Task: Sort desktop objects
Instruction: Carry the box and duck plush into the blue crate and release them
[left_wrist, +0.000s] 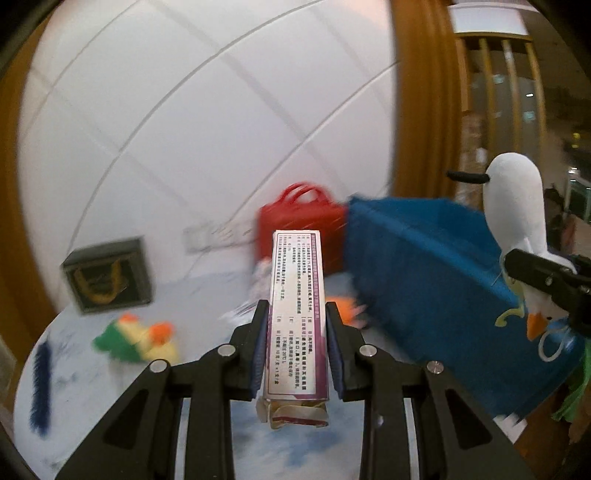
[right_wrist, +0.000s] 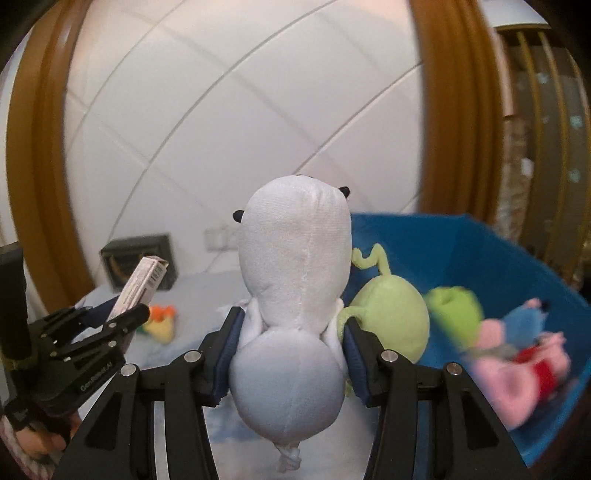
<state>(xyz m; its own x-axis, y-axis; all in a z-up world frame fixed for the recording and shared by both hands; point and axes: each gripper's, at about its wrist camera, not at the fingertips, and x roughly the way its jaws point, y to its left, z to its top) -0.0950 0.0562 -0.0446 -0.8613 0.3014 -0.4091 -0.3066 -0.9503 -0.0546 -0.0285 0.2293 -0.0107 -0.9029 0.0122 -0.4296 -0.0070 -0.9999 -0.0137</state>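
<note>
My left gripper (left_wrist: 297, 325) is shut on a long white and purple medicine box (left_wrist: 297, 314), held above the table; the box also shows in the right wrist view (right_wrist: 142, 284). My right gripper (right_wrist: 291, 325) is shut on a white plush goose (right_wrist: 291, 295), held by its neck beside the blue fabric bin (right_wrist: 480, 258). The goose also shows at the right of the left wrist view (left_wrist: 517, 206). The bin (left_wrist: 424, 277) holds green plush toys (right_wrist: 391, 314) and pink and blue plush toys (right_wrist: 517, 350).
A red bag (left_wrist: 299, 229) stands behind the bin. A dark box (left_wrist: 107, 277) stands at the back left by the wall. A green, yellow and orange plush (left_wrist: 136, 339) and a dark blue strip (left_wrist: 40, 387) lie on the pale table (left_wrist: 110, 406).
</note>
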